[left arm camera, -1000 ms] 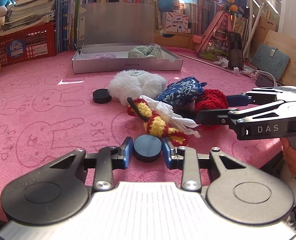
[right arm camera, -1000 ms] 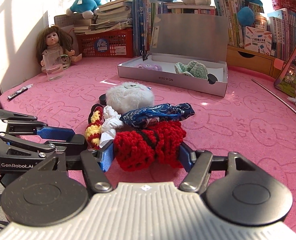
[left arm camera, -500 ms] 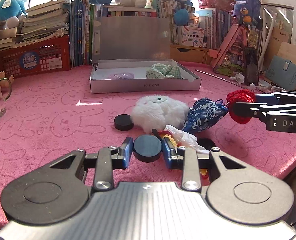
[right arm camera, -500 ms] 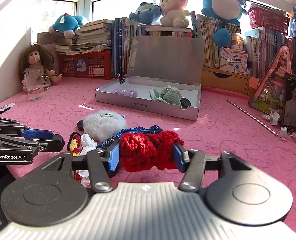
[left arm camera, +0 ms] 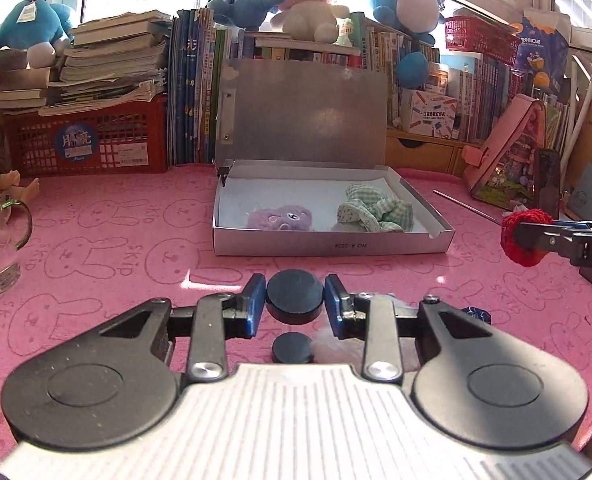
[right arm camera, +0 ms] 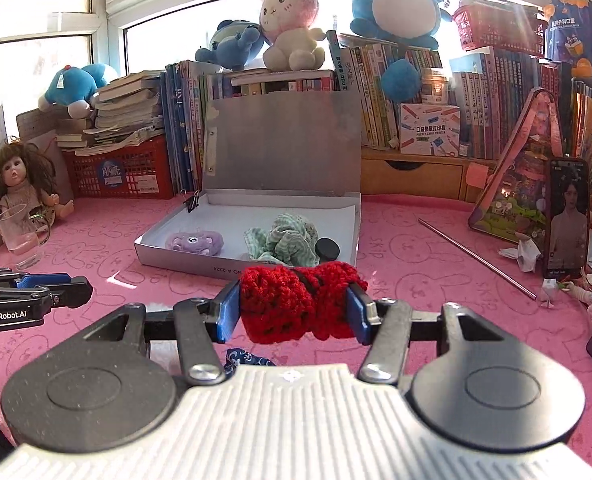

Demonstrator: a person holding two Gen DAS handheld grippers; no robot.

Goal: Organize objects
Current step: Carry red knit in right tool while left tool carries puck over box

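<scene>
Left wrist view: the left gripper (left arm camera: pixel 294 298) is clamped on a black disc (left arm camera: pixel 294 295) held above the pink cloth (left arm camera: pixel 107 248), a second black disc (left arm camera: pixel 291 347) lies just under it at 6 o'clock, and the open grey box (left arm camera: pixel 332 245) sits at 12 o'clock with a purple plush (left arm camera: pixel 278 218) and green checked cloth (left arm camera: pixel 372 214) inside, nothing between. Right wrist view: the right gripper (right arm camera: pixel 294 309), whose jaws have just been closing, squeezes the red crochet piece (right arm camera: pixel 298 304); the box (right arm camera: pixel 183 258) is at 12 o'clock, a glass (right arm camera: pixel 19 234) and doll (right arm camera: pixel 17 184) at 9, a metal rod (right arm camera: pixel 476 258) and phone (right arm camera: pixel 567 216) at 2.

Matt black disc (left arm camera: pixel 294 298), red crocheted yarn (right arm camera: pixel 300 302)
</scene>
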